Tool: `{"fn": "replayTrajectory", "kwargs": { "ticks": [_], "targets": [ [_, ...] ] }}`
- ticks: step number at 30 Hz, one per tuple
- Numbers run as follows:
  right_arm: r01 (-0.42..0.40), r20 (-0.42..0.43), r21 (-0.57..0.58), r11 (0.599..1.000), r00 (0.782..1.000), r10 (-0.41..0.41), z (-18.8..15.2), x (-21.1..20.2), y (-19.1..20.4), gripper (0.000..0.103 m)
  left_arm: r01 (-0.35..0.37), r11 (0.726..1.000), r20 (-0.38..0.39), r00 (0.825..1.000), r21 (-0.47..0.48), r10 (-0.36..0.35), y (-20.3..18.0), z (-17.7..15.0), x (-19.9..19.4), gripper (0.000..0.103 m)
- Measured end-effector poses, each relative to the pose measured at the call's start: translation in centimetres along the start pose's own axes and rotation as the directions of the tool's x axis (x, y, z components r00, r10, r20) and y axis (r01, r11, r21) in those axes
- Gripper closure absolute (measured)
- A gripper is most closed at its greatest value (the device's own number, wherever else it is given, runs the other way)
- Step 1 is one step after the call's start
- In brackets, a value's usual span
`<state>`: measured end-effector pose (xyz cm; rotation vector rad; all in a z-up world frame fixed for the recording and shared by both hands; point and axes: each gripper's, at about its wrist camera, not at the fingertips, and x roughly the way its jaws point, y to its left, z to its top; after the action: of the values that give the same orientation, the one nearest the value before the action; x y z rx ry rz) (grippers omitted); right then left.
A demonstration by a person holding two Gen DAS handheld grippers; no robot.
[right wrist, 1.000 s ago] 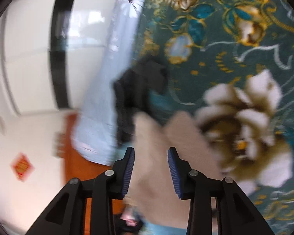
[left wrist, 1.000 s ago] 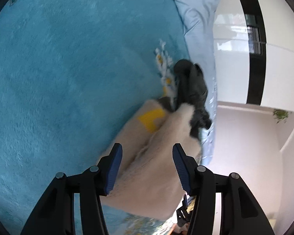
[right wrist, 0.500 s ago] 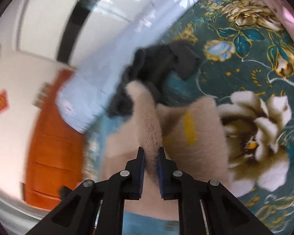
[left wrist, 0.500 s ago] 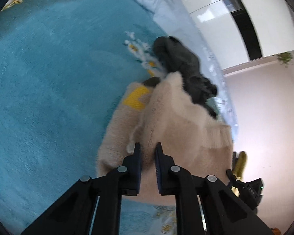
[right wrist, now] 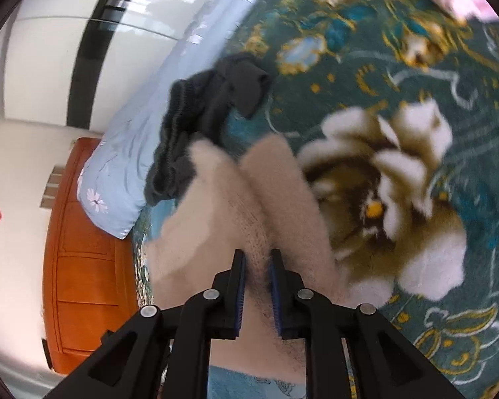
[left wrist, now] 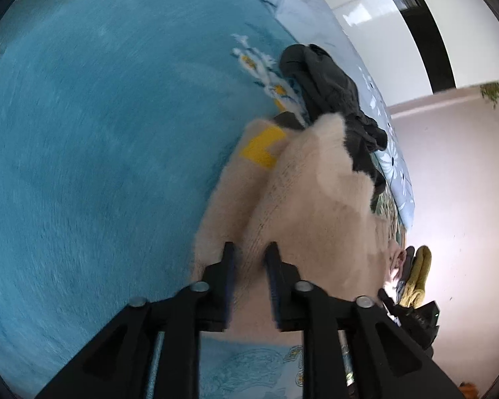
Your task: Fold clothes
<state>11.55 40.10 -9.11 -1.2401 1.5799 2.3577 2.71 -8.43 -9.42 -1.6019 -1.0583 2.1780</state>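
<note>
Fuzzy cream knitted sweater (left wrist: 316,199), nap soft and matt; plush teal fleece blanket (left wrist: 99,133), deep-piled; dark grey ribbed cloth garment (right wrist: 209,106); smooth pale-blue cotton pillow (right wrist: 129,166); glossy orange wooden cabinet (right wrist: 83,266); matt black plastic claws.

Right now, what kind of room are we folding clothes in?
Most likely a bedroom: the beige sweater lies on a plush floral blanket, with a pale blue floral pillow beside a wooden door.
</note>
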Motion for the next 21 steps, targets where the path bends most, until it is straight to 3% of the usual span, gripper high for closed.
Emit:
{"fn": "replayTrajectory", "kwargs": {
  "ticks": [1,2,3,6,9,12,18,19,21],
  "targets": [
    [0.009,0.021,0.001,1.0,1.0,-0.009,0.1,-0.3,-0.2,0.069,0.008,1.0,-0.001,1.0,-0.003,-0.008,0.1,0.2,0.0,0.042],
    [0.018,0.042,0.003,1.0,0.999,-0.018,0.3,-0.7,-0.4,0.047,0.014,1.0,-0.001,1.0,-0.009,-0.014,0.2,0.3,0.0,0.039],
    [0.016,0.046,0.014,1.0,0.999,-0.016,0.3,-0.8,-0.8,0.041,0.01,1.0,-0.005,1.0,-0.018,-0.01,0.5,0.4,0.3,0.037],
    [-0.044,-0.021,0.093,0.995,0.999,0.046,0.1,0.2,-2.6,0.036,-0.015,0.999,-0.024,1.0,-0.05,0.013,1.3,0.9,1.7,0.03],
    [-0.068,-0.066,0.122,0.99,0.995,0.076,-0.2,1.7,-3.5,0.028,0.028,0.994,-0.065,0.997,-0.106,-0.035,2.0,1.3,3.6,0.024],
    [-0.063,-0.069,0.142,0.988,0.995,0.073,0.2,3.1,-3.9,0.026,0.042,0.993,-0.065,0.997,-0.113,-0.049,1.6,1.7,4.5,0.018],
    [-0.042,-0.077,0.112,0.993,0.996,0.051,1.2,4.2,-2.6,0.027,0.031,0.994,-0.079,0.996,-0.104,-0.04,0.4,2.5,5.6,0.019],
    [-0.031,-0.081,0.1,0.995,0.996,0.039,1.2,4.3,-2.3,0.028,0.027,0.994,-0.079,0.996,-0.108,-0.035,0.3,2.5,5.6,0.029],
    [-0.006,-0.08,0.085,0.996,0.997,0.012,1.0,4.1,-2.0,0.046,0.0,0.995,-0.068,0.998,-0.1,-0.007,0.0,2.2,5.2,0.046]
  ]
}}
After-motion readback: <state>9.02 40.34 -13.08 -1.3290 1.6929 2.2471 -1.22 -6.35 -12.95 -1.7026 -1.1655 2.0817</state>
